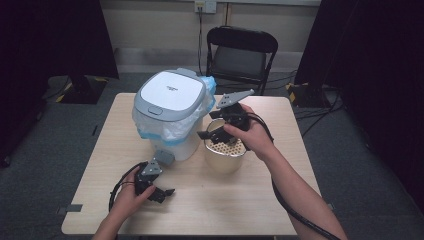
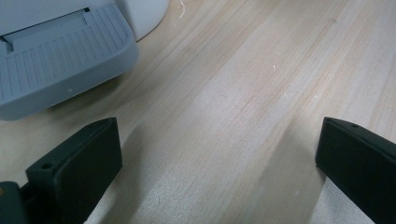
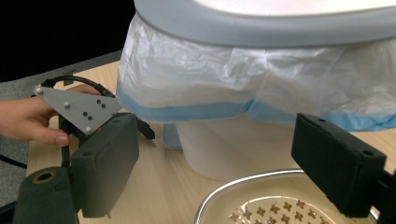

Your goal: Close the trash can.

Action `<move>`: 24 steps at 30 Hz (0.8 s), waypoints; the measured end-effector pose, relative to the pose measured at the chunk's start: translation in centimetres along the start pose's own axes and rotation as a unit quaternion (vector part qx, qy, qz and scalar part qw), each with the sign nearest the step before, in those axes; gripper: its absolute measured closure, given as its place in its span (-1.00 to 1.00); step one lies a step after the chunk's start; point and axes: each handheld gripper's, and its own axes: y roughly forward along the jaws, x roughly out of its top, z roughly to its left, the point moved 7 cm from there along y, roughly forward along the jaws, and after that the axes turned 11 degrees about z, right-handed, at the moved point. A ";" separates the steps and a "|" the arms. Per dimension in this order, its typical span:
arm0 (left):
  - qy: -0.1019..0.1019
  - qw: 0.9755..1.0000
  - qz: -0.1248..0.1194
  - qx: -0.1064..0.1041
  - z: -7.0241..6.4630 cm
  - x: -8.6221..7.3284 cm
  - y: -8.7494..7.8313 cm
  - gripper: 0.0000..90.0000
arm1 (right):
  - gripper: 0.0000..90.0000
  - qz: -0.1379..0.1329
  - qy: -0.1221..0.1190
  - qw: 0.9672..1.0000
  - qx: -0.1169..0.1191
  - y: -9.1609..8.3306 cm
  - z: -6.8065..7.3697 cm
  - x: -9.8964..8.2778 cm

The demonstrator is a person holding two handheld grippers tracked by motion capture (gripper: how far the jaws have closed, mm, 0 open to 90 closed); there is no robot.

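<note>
Left gripper (image 1: 167, 192): low at the table's (image 1: 240, 200) near-left part, jaws spread wide, released, holding nothing; bare wood between them in the left gripper view. Just beyond it the bin's grey pedal (image 2: 56, 60), close to the left jaw, not touching.

Bin (image 1: 172, 117): upright on the table's left-centre, lid (image 1: 171, 92) shut, white bag (image 3: 243, 79) with blue hem hanging out under the lid. Open table ahead of the bin toward the near edge; narrow gap between bin and pot.

Pot (image 1: 225, 152): just right of the bin, near table centre, upright, mouth facing up, cream body with a metal rim (image 3: 243, 184); perforated insert (image 3: 275, 212) inside. Round, so no clear long axis; vertical axis straight up.

Right gripper (image 1: 212, 131): above the pot's mouth, pointing toward the bin, jaws wide apart, grasping nothing; whether a jaw touches the rim cannot be told. In the right gripper view the rim lies below and between the jaws, bin wall straight ahead.

Right of the pot: clear table out to the right edge. Chair (image 1: 242, 55) behind the far edge.
</note>
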 end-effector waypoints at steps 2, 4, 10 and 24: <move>0.002 1.000 0.001 0.002 0.0 0.0 0.0 -1.00 | -0.67 0.001 0.001 1.000 0.000 0.0 0.1 -0.3; 0.000 1.000 0.000 0.000 0.0 0.0 0.0 -1.00 | -0.67 0.001 0.002 1.000 -0.001 0.1 0.1 -0.7; -0.001 1.000 0.000 0.000 0.0 0.0 0.0 -1.00 | -0.67 0.004 0.007 1.000 0.002 0.4 0.2 -2.1; -0.001 1.000 0.001 0.002 0.0 0.0 0.0 -1.00 | -0.67 0.012 0.009 1.000 0.004 0.3 0.6 -4.2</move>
